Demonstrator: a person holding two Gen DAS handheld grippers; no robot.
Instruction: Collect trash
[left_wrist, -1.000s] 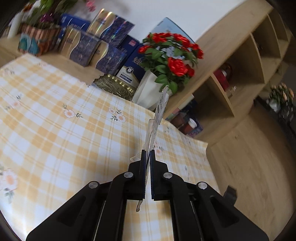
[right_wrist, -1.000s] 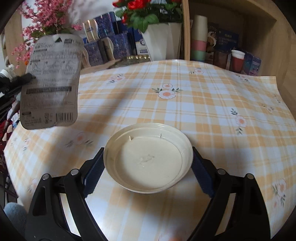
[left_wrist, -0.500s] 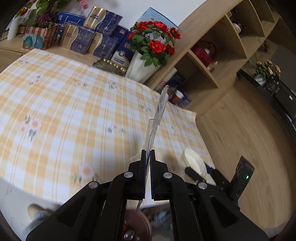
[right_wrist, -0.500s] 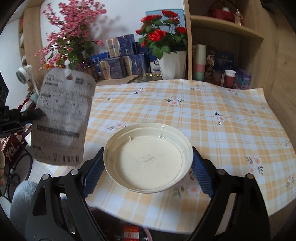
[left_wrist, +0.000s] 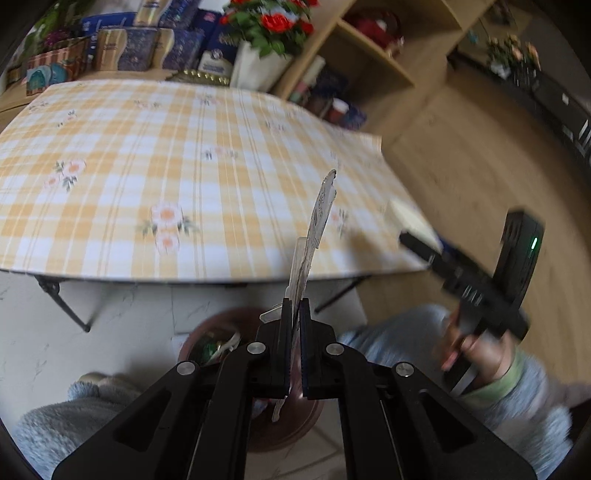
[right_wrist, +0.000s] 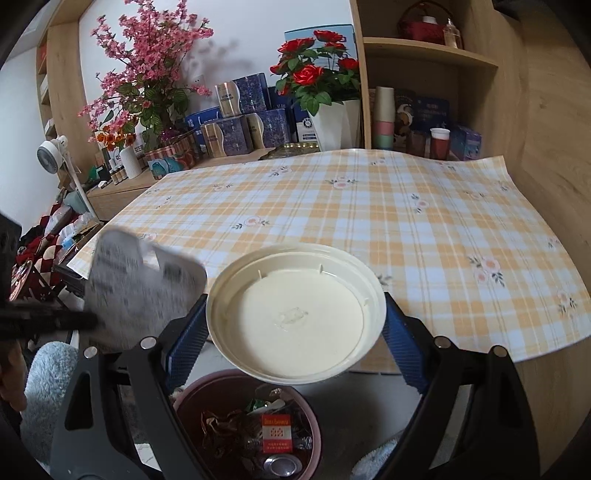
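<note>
My left gripper (left_wrist: 293, 314) is shut on a flat silver printed pouch (left_wrist: 318, 218), seen edge-on; the pouch also shows, blurred, in the right wrist view (right_wrist: 136, 291). My right gripper (right_wrist: 295, 314) is shut on a round cream plastic lid (right_wrist: 295, 312), held flat between its blue pads. Both are off the table's near edge, above a dark red trash bin (right_wrist: 255, 424) on the floor that holds wrappers, a small red box and a can. The bin also shows in the left wrist view (left_wrist: 218, 332). The right gripper also shows in the left wrist view (left_wrist: 417, 236).
A table with a yellow plaid floral cloth (right_wrist: 369, 206) stands ahead. Behind it are a vase of red roses (right_wrist: 325, 92), blue gift boxes (right_wrist: 240, 125), pink flowers (right_wrist: 147, 74) and a wooden shelf unit (right_wrist: 424, 74). A fan (right_wrist: 51, 155) stands at left. My grey-clad legs flank the bin.
Both grippers have drawn back from over the table to beyond its near edge and now hang over the trash bin. Each still holds its item.
</note>
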